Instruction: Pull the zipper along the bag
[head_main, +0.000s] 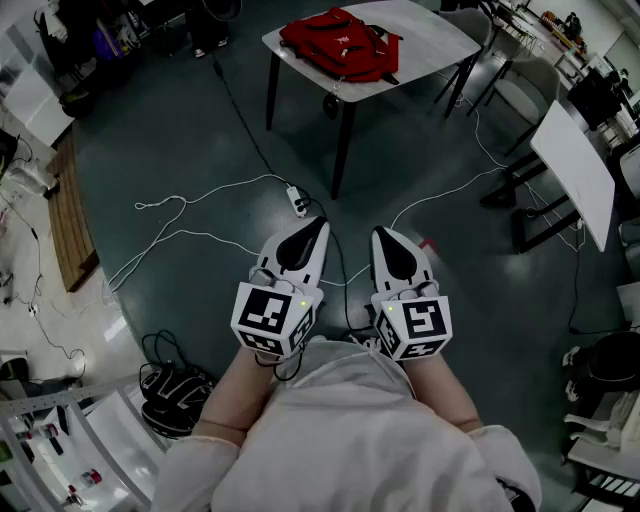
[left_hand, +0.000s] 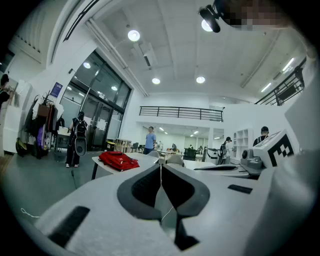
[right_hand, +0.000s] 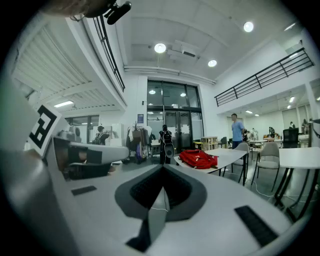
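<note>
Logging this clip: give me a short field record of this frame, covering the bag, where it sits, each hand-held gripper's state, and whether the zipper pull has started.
bag: red backpack, lying on the table
left hand-held gripper: jaws together, nothing between them, in the air well short of the table
right hand-held gripper: jaws together, nothing between them, beside the left one
clutter: white cables and a power strip, short of the table
task stage: not started; neither gripper touches the backpack

Open-plan lab hall: work tables (head_main: 425, 30), floor cables (head_main: 232, 185), mezzanine railing (left_hand: 180, 113).
</note>
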